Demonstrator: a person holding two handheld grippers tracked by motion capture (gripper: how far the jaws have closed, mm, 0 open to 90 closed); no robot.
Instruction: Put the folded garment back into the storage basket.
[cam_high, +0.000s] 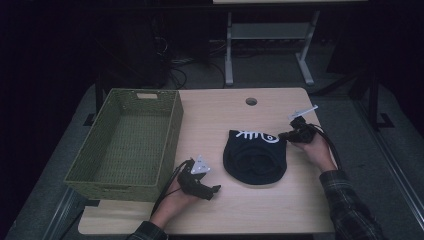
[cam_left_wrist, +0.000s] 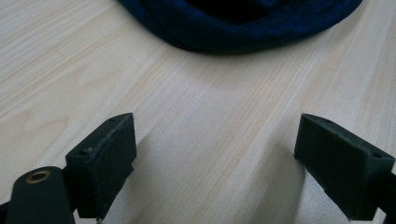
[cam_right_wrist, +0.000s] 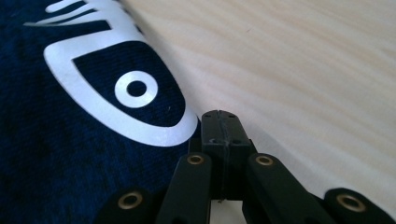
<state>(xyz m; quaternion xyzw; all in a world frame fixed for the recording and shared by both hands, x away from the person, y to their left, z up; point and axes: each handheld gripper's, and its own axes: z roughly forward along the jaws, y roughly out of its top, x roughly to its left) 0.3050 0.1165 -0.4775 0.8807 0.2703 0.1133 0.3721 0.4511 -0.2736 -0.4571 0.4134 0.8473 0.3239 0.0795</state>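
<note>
A dark blue knit hat (cam_high: 255, 157) with a white fish-like print lies flat on the wooden table (cam_high: 260, 210), right of centre. My right gripper (cam_high: 286, 135) rests at the hat's upper right corner. In the right gripper view the jaws (cam_right_wrist: 220, 122) are pressed together right at the hat's (cam_right_wrist: 70, 149) edge beside the print, and I see no fabric between them. My left gripper (cam_high: 215, 191) lies low on the table, left of the hat, pointing at it. Its jaws (cam_left_wrist: 217, 140) stand wide apart over bare wood, with the hat's rim (cam_left_wrist: 243, 28) a short way ahead.
A green woven basket (cam_high: 170, 135) stands on the table's left side, close behind the left hand. A round cable hole (cam_high: 251, 101) sits near the table's far edge. Another table's legs (cam_high: 229, 50) and cables stand on the floor beyond.
</note>
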